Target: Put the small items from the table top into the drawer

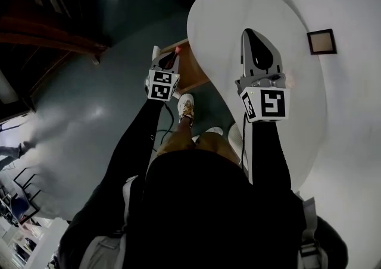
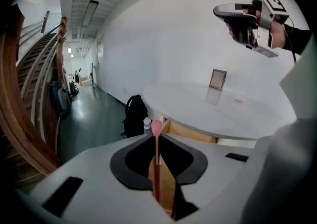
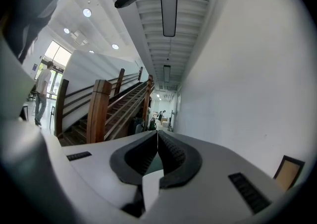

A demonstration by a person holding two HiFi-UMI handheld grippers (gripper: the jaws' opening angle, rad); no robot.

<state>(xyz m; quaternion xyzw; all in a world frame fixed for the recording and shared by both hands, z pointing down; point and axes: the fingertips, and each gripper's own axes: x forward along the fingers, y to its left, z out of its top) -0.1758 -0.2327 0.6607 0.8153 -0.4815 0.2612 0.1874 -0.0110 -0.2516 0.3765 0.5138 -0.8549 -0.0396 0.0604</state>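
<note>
Roughly midway, judging by what lies where. Pinching a thin red stick (image 2: 156, 168) with a pink tip in the left gripper (image 2: 157, 139), jaws nearly together and pressed on the shaft, pink end poking up past the fingertips. Angled down toward an open wooden drawer (image 2: 190, 131) just beyond, under the near-left edge of the white round table (image 2: 198, 104). Same story from the head view: left gripper (image 1: 168, 55) with a red speck at its tip, at the left edge of the drawer (image 1: 191, 70), stick not yet let go. Right gripper (image 3: 157, 135) pressed together on nothing, pointing level toward a far staircase (image 3: 99, 114); from the head view, right gripper (image 1: 250, 34) hovering over the table top (image 1: 226, 6), touching nothing. Left to do, probably: dropping the stick into the drawer, then fetching the rest. On the table's far right edge, by the wall: a small square frame-like item (image 1: 321, 41), standing upright in the left gripper view (image 2: 218, 78), plus a tiny orange bit (image 2: 238, 100) near it, too small to name. Anything already inside the drawer: cannot tell, interior hidden. Off to the left on the floor, a black backpack (image 2: 134, 114).
</note>
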